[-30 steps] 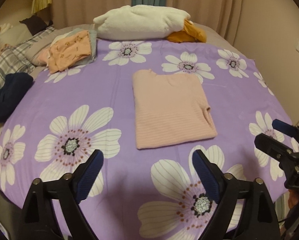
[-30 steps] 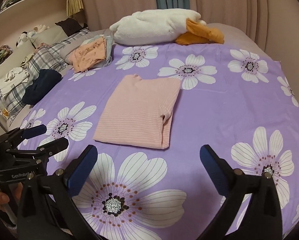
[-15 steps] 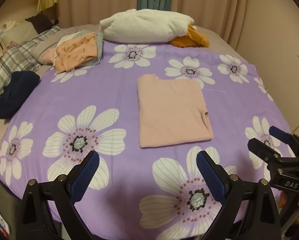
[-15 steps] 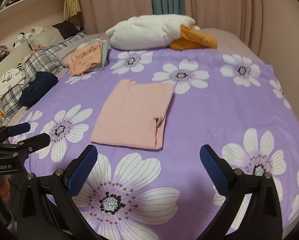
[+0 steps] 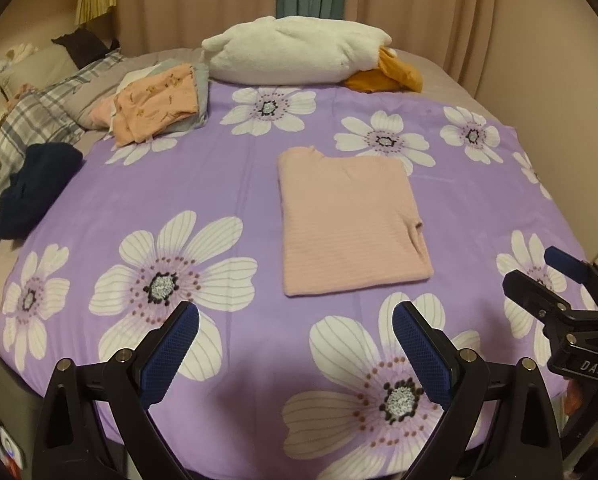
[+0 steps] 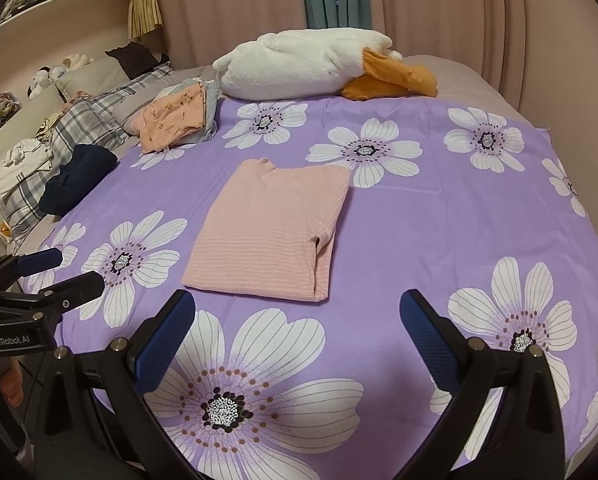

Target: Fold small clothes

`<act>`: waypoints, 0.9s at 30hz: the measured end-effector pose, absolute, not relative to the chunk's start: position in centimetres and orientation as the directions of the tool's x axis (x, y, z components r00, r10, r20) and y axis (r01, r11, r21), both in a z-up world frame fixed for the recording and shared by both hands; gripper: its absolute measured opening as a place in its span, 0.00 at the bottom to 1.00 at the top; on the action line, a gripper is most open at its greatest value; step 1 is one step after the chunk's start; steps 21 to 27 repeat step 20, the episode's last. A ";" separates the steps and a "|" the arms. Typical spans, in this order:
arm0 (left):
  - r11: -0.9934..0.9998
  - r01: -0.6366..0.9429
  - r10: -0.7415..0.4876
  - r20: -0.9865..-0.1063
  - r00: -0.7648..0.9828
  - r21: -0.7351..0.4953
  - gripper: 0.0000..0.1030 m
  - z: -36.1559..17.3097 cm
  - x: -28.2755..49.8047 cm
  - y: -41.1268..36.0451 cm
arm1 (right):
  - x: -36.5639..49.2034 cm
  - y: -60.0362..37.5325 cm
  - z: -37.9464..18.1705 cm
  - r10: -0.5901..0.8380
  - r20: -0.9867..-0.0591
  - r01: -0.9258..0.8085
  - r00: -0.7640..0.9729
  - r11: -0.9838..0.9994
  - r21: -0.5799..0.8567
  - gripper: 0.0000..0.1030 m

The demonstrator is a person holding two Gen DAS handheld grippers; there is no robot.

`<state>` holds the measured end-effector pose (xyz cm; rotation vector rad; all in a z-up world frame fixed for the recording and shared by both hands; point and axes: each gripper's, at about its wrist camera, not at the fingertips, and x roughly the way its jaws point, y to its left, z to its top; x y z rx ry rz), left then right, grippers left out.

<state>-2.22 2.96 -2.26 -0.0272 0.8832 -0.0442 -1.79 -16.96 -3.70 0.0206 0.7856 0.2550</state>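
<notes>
A pink striped top lies folded into a flat rectangle in the middle of the purple flowered bedspread. My left gripper hangs open above the near edge of the bed, well short of the top, nothing between its blue pads. My right gripper is open too, equally far back and empty. Each gripper shows in the other's view: the right one at the right edge, the left one at the left edge.
A stack of folded clothes lies at the far left of the bedspread. A white plush pillow with orange fabric sits at the head. A dark navy garment and plaid bedding lie left. Curtains and walls enclose the bed.
Both grippers have drawn back and up from the bed, so the folded pink top sits farther away. The top itself has not moved. Both grippers stay open.
</notes>
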 end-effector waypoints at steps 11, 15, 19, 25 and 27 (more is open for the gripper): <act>0.999 0.027 -0.047 -0.771 0.636 -0.039 0.94 -2.2 -2.0 3.3 | -2.3 -16.6 -2.7 0.255 -0.680 -0.237 0.688 0.964 0.122 1.00; 0.999 0.027 -0.048 -0.770 0.636 -0.040 0.94 -2.3 -2.0 3.4 | -2.4 -16.5 -2.4 0.261 -0.676 -0.243 0.689 0.962 0.124 1.00; 0.999 0.027 -0.048 -0.771 0.635 -0.040 0.94 -2.3 -2.0 3.4 | -2.4 -16.5 -2.4 0.265 -0.674 -0.244 0.689 0.961 0.128 1.00; 0.999 0.026 -0.048 -0.771 0.635 -0.041 0.94 -2.3 -1.9 3.4 | -2.5 -16.5 -2.3 0.266 -0.674 -0.245 0.690 0.961 0.128 1.00; 0.999 0.026 -0.048 -0.771 0.635 -0.041 0.94 -2.3 -1.9 3.4 | -2.5 -16.5 -2.3 0.266 -0.674 -0.245 0.690 0.961 0.128 1.00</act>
